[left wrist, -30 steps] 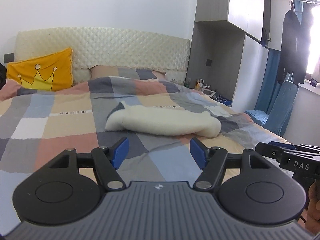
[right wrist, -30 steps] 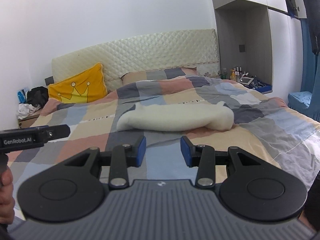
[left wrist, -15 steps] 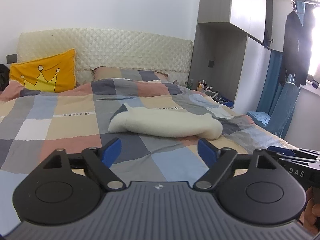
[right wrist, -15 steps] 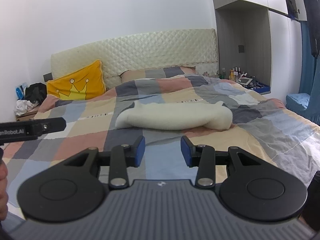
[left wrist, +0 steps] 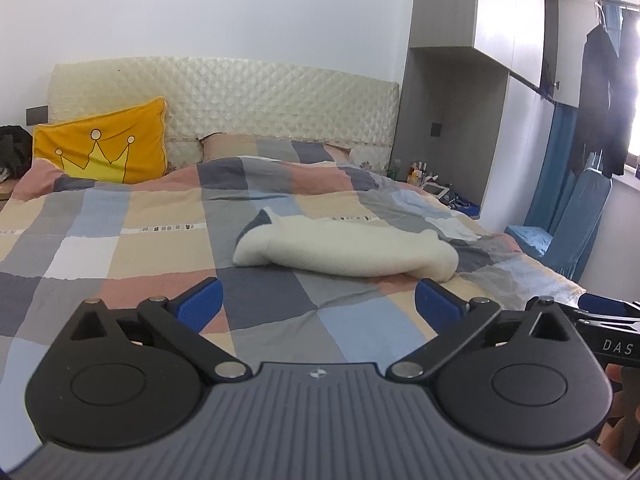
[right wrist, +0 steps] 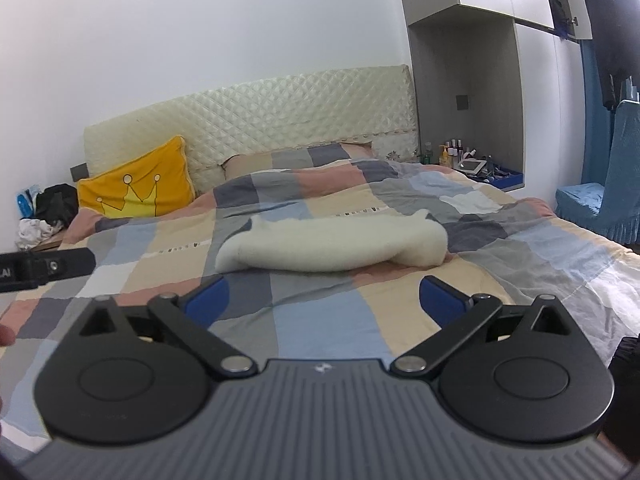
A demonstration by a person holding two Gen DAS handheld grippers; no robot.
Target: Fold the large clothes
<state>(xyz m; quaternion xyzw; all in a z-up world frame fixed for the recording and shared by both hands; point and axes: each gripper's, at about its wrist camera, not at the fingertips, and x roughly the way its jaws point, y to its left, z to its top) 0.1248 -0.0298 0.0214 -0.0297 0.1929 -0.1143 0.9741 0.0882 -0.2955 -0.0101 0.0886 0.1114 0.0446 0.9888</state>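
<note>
While both grippers hang above the near end of the bed [left wrist: 100,248], neither touches anything. Left view, left to right: yellow crown pillow [left wrist: 102,152] at 10 o'clock against the quilted headboard [left wrist: 280,96], checked duvet [left wrist: 152,216] across the middle, cream garment [left wrist: 348,246] lying folded in a long roll just past center toward 1 o'clock, well apart from the fingertips. Left gripper [left wrist: 318,302] is released, blue pads [left wrist: 198,300] spread wide with only duvet between them. Nightstand clutter [left wrist: 428,184] at 2 o'clock, dark clothes [left wrist: 600,92] hanging at 2 o'clock by the window, blue chair [left wrist: 568,232] at 3 o'clock. Part of the other tool shows at 4 o'clock. Right view, left to right: pile of stuff [right wrist: 44,216] at 9 o'clock, pillow [right wrist: 136,188] at 10 o'clock, garment [right wrist: 332,244] dead center on the duvet [right wrist: 520,248], dark inner edge peeking at its left end. Right gripper [right wrist: 324,298] is also released, pads [right wrist: 442,300] wide, nothing held. Chair [right wrist: 600,204] at 3 o'clock.
</note>
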